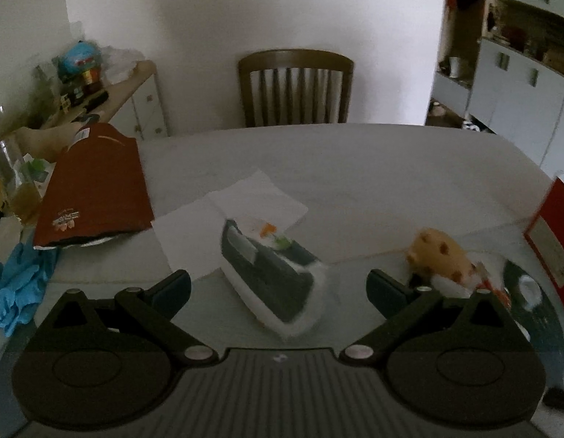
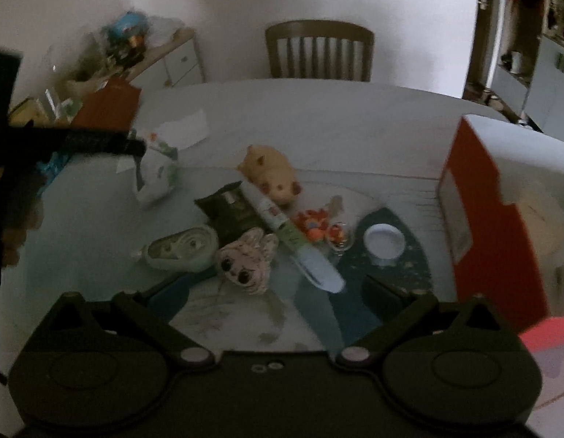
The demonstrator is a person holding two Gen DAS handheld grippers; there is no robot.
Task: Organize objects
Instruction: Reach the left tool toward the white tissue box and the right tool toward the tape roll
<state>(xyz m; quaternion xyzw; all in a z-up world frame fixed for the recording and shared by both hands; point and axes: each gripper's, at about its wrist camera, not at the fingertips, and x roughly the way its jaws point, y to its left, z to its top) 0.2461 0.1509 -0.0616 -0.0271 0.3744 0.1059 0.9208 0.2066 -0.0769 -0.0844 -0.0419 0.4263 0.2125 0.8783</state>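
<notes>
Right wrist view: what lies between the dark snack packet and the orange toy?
A long white tube lies diagonally between the dark snack packet and the orange toy, its far end by the plush hamster. The right wrist view shows this.

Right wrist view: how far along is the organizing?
Barely started. The box shows nothing inside from here. Nothing in hand: both grippers are open. Left on the table: plush, tube, pouch, pack.

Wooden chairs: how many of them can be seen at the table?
1. The wooden chair stands at the far side of the table, against the wall. Other chairs may be outside both views.
</notes>
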